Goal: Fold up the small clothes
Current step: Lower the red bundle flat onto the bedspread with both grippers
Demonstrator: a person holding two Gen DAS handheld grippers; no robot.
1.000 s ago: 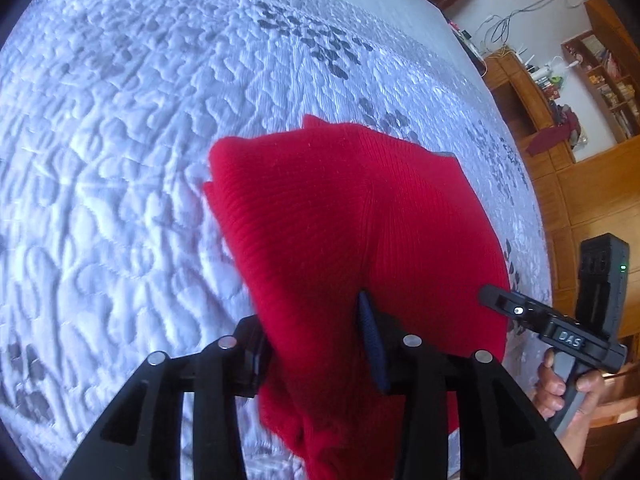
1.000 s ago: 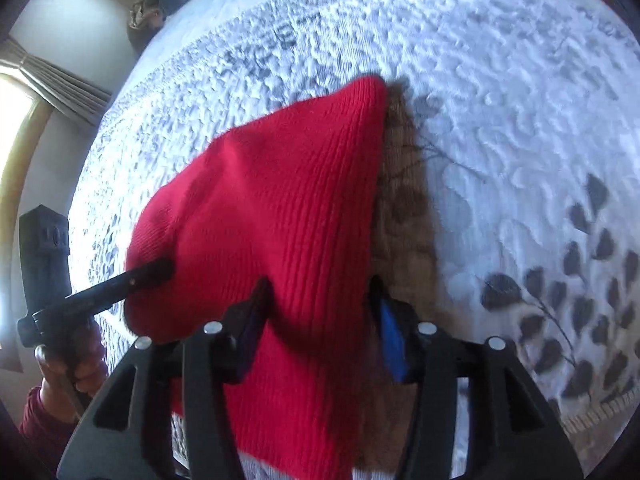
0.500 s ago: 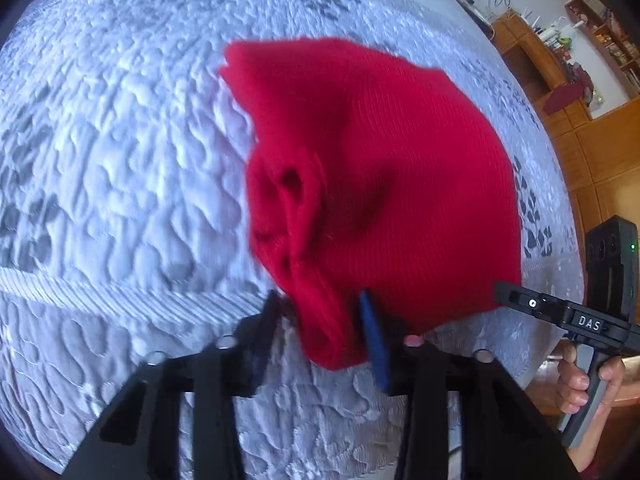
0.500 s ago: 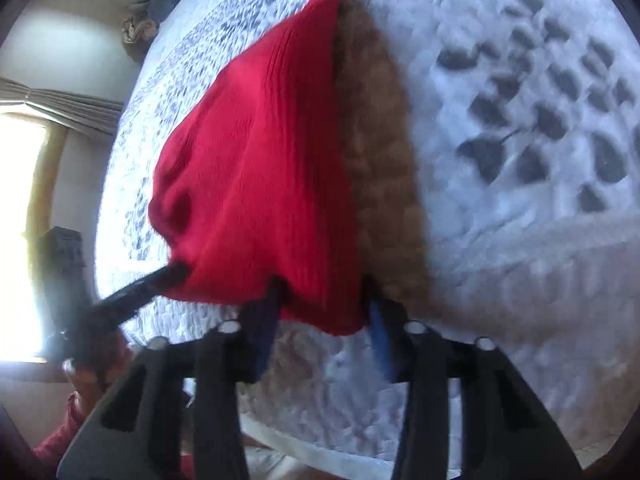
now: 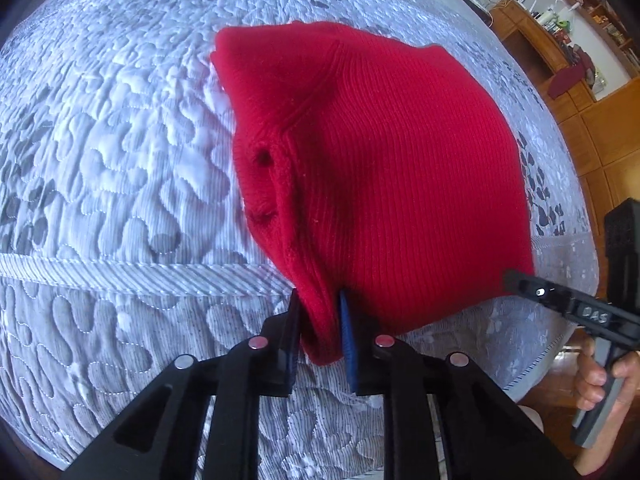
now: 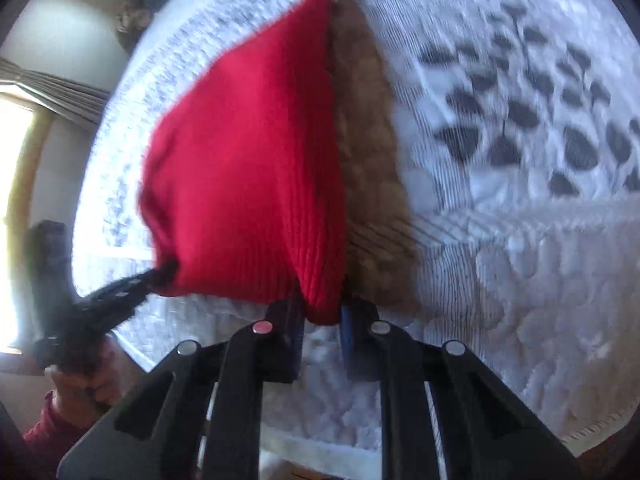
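Observation:
A red ribbed knit garment (image 5: 384,168) is stretched over the white quilted bed (image 5: 120,152), its far end resting on the quilt. My left gripper (image 5: 320,320) is shut on its near left corner. My right gripper (image 6: 322,312) is shut on its near right corner. In the right wrist view the garment (image 6: 248,152) hangs taut and casts a brown shadow beside it. Each gripper shows in the other's view: the right one (image 5: 520,284) at the garment's right corner, the left one (image 6: 160,276) at its left corner.
The bed's front edge (image 5: 140,268) runs just under both grippers. Wooden cabinets and shelves (image 5: 568,40) stand at the far right. A window with a curtain (image 6: 36,96) is at the left. A heap of cloth (image 6: 140,4) lies at the bed's far end.
Both grippers have drawn back toward the bed's near edge, pulling the garment with them. It now lies stretched out, only its corners between the fingers.

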